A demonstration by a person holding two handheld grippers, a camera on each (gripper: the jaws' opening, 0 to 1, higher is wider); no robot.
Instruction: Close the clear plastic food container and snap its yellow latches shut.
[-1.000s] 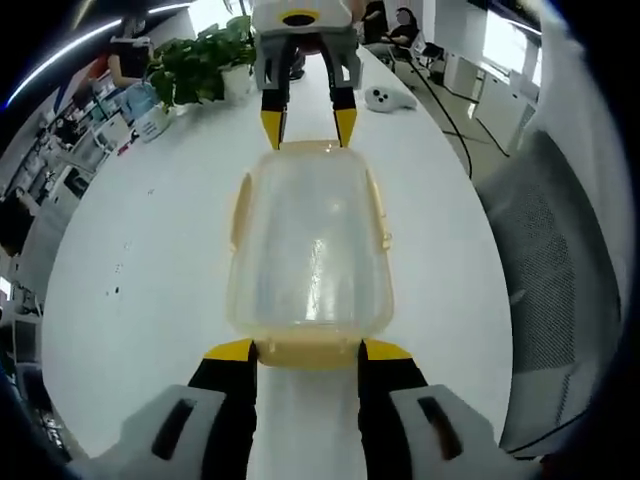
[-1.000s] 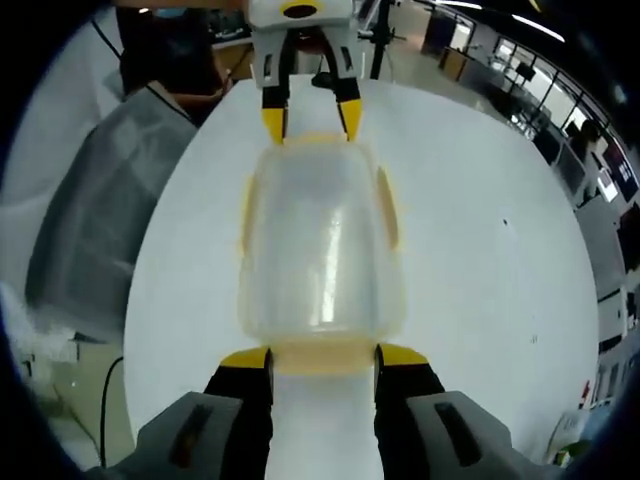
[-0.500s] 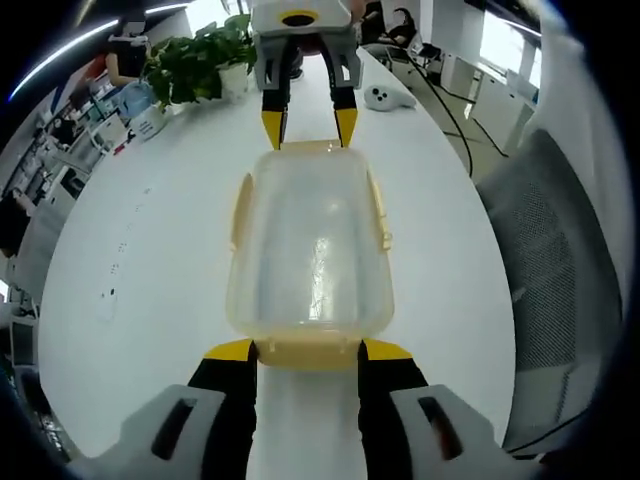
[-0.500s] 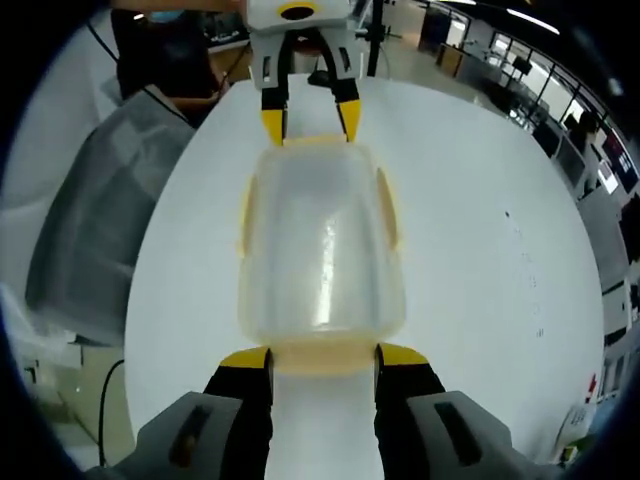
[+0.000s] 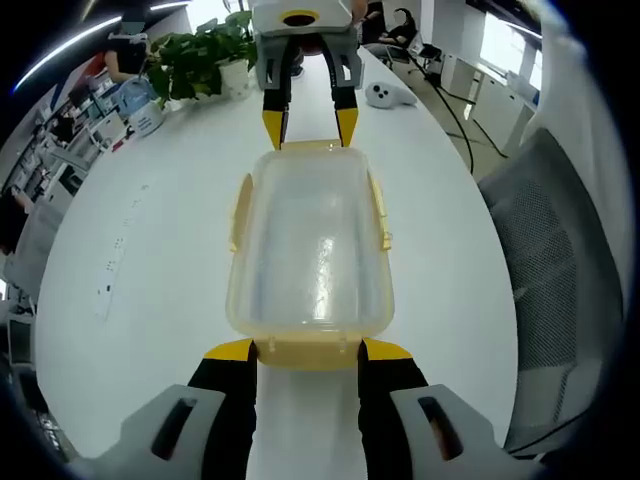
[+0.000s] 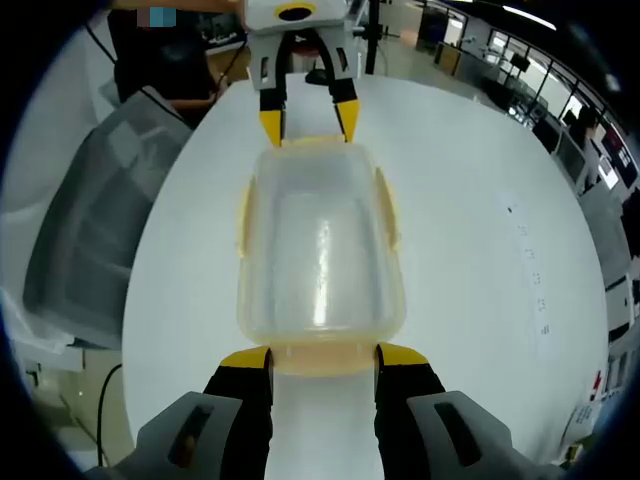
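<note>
A clear plastic container (image 5: 310, 245) with yellow trim lies lengthwise on the white table (image 5: 150, 300), its lid on top. My left gripper (image 5: 307, 352) has its jaws against both sides of the near yellow end latch (image 5: 307, 354). The right gripper (image 5: 308, 125) holds the far end in the same way. In the right gripper view the same container (image 6: 320, 255) runs away from my right gripper (image 6: 322, 358), whose jaws clasp its end latch (image 6: 322, 360), and the left gripper (image 6: 308, 118) stands at the far end. Yellow side latches (image 5: 381, 212) flare outward on both long sides.
A potted plant (image 5: 195, 60) and a white handheld device (image 5: 388, 95) stand on the far part of the table. A grey mesh chair (image 5: 560, 290) is beside the table edge. A person (image 6: 170, 50) sits behind the table's far end.
Both cameras shifted slightly, while the container stayed fixed between the grippers. Its lid now looks flatter, with its inner rectangular outline sharper.
</note>
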